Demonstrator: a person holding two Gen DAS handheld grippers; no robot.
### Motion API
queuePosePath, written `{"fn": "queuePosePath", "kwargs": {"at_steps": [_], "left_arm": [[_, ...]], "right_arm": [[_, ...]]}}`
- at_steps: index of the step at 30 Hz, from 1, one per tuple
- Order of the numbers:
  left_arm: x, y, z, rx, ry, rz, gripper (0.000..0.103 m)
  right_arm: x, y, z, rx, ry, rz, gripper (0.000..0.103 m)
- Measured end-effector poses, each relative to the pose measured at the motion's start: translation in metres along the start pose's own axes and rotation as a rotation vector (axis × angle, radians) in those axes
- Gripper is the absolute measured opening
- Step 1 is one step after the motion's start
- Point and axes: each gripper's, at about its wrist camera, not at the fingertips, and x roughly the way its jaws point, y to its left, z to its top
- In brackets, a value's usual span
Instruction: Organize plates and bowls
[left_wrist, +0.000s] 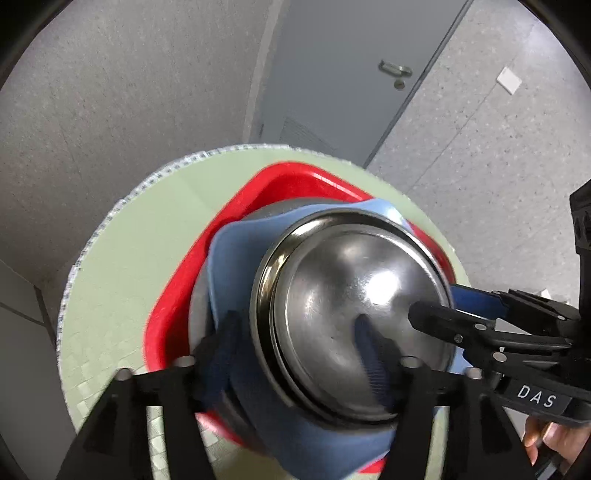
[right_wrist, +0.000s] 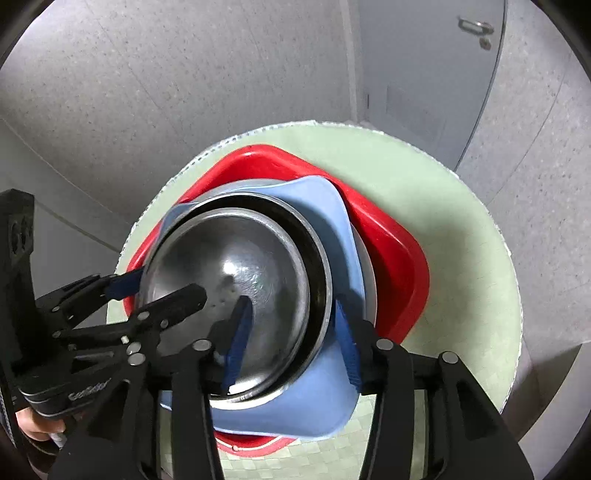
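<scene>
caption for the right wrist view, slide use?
Both tongs straddle the steel bowls' rims, nested on a blue dish in a red tray.

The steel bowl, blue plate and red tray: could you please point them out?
steel bowl (left_wrist: 343, 295), left wrist view, inner wall.
blue plate (right_wrist: 317, 402), right wrist view, near rim.
red tray (right_wrist: 395, 258), right wrist view, right wall.

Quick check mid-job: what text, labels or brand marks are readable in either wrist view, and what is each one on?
"DAS": white letters on a black label on the right gripper body, seen in the left wrist view.
White lettering on the left gripper body, in the right wrist view: blurred, not readable.
Steel bowls, blue plate, red tray: no text visible.
</scene>
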Motion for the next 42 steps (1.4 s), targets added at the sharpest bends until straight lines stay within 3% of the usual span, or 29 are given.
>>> {"fn": "queuePosePath", "kwargs": {"at_steps": [6, 8, 16, 29, 33, 38, 42], "left_arm": [[-0.045, -0.006, -0.035, -0.004, -0.075, 0.018, 0.072], [-0.068, -0.012, -0.053, 0.011, -0.121, 0.041, 0.076], [-0.173, -0.036, -0.155, 0.073, -0.316, 0.097, 0.087], [-0.338, -0.101, -0.383, 0.187, -0.553, 0.154, 0.101], [-0.389, -0.131, -0.451, 0.211, -0.636, 0.155, 0.102], [-0.426, -0.158, -0.536, 0.220, -0.684, 0.157, 0.102], [-0.454, -0.176, -0.610, 0.218, -0.725, 0.160, 0.102]], "right_arm": [[-0.041, 0.012, -0.030, -0.005, -0.114, -0.041, 0.055], [-0.058, 0.018, -0.047, -0.008, -0.161, -0.046, 0.062], [-0.144, 0.073, -0.145, -0.045, -0.343, -0.107, 0.068], [-0.285, 0.148, -0.350, 0.016, -0.576, -0.193, 0.082], [-0.327, 0.155, -0.404, 0.043, -0.642, -0.204, 0.088], [-0.374, 0.161, -0.470, 0.040, -0.720, -0.211, 0.100], [-0.410, 0.156, -0.526, 0.025, -0.787, -0.215, 0.103]]}}
